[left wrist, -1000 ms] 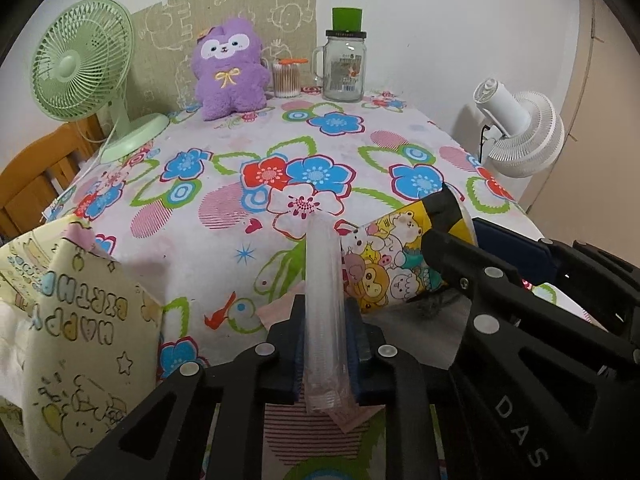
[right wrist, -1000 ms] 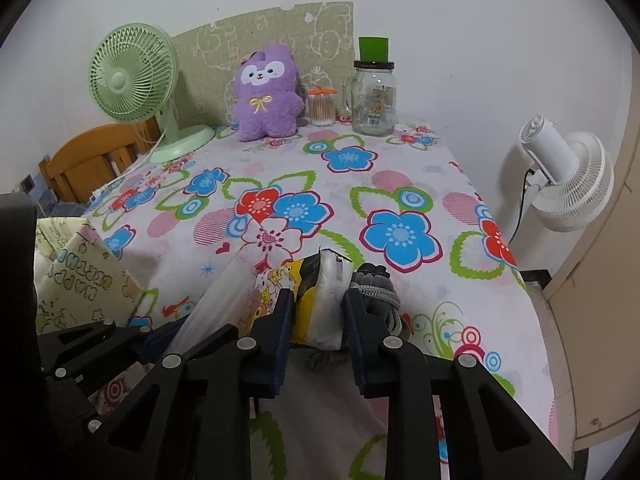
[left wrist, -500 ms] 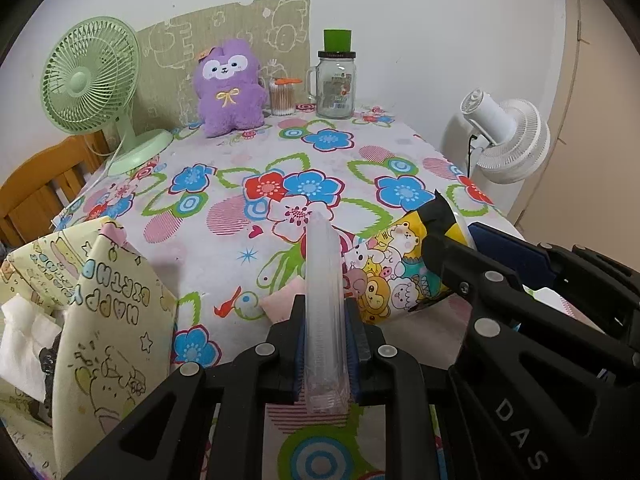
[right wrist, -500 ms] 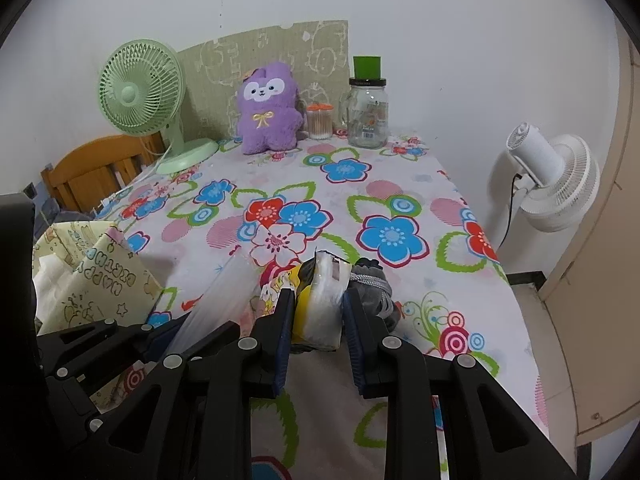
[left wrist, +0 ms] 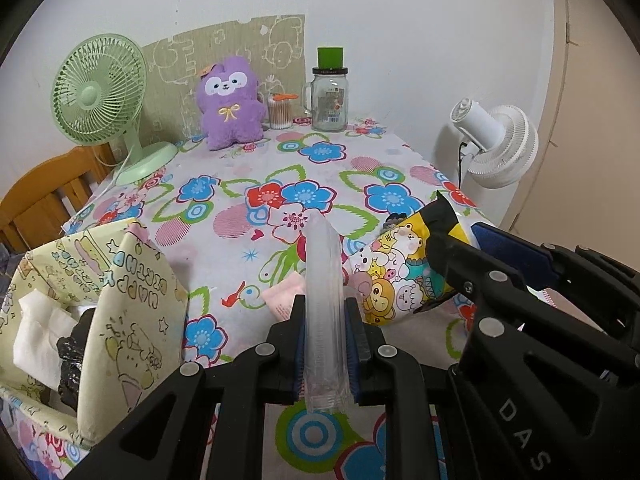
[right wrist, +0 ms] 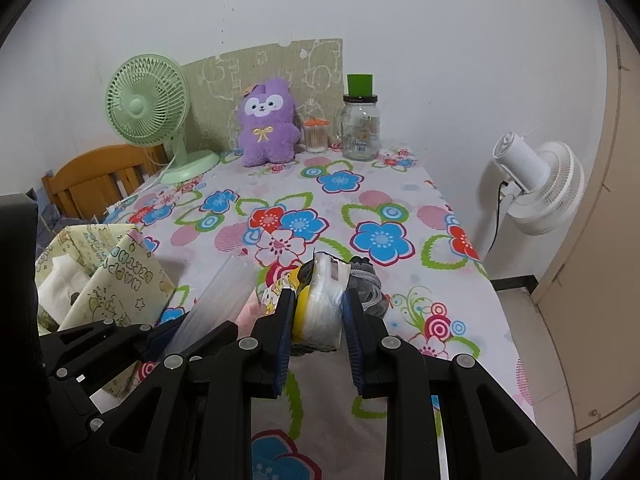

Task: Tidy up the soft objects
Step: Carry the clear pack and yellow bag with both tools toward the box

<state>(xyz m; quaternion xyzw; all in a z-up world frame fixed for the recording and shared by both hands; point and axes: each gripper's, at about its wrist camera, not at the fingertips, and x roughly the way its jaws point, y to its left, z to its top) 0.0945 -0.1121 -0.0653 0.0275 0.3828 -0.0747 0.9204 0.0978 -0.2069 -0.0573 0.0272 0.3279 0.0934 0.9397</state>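
Both tools grip the same soft pack above the near edge of the surface. Left tool (left wrist: 325, 344) has its jaws closed tight on a flattened clear plastic flap (left wrist: 323, 280), which stands up between the pads as a thin vertical strip. Right tool (right wrist: 318, 316) is nearly closed, its pads pressing the sides of the cartoon pack (right wrist: 316, 300), whose yellow and clear plastic bulges between them. From the left view the pack's printed side (left wrist: 394, 268), with small animal figures, shows to the right of the flap, partly behind the right tool's black frame. A grey item (right wrist: 366, 280) lies just beyond the right pad; what it is cannot be told.

At the left edge of the surface (left wrist: 240, 240), a yellow "Happy Birthday" box (left wrist: 120, 292) stands open with white tissue (left wrist: 36, 332) and something black inside. Along the far edge sit a green fan (left wrist: 98, 96), a purple plush (left wrist: 230, 104), a cotton swab tub (left wrist: 280, 110) and a glass jar (left wrist: 329, 98) with a green cap. A white fan (left wrist: 496, 144) stands off the right edge.
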